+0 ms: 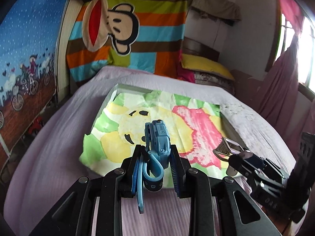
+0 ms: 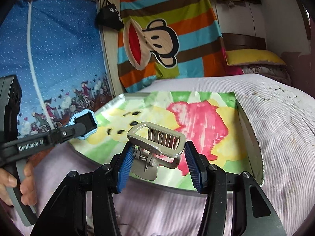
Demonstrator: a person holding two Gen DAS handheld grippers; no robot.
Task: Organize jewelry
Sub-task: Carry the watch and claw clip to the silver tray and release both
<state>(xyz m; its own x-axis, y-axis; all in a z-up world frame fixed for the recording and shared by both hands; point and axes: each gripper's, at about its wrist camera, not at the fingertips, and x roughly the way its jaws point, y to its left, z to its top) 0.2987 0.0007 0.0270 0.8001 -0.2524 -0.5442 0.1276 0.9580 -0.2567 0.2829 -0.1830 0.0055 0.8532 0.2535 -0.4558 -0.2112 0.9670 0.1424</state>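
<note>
While both arms hover low over a bed (image 1: 49,129), the left hand-held gripper (image 1: 155,157) is clenched on a blue watch (image 1: 157,137), its long axis pointing straight ahead along the fingers and its strap (image 1: 153,169) looping back between them. Just to its right, the right hand-held gripper (image 2: 159,157) grips a metal clip (image 2: 157,141) crosswise between its blue pads (image 2: 124,169). Directly beyond and below both lies a shallow tray (image 2: 254,147) lined with a flower-print cloth (image 2: 196,122); nothing else shows in it. Judging by the layout, both pieces are bound for that tray, the clip appearing slightly nearer its centre. A hand (image 2: 19,182) steadies the left handle.
</note>
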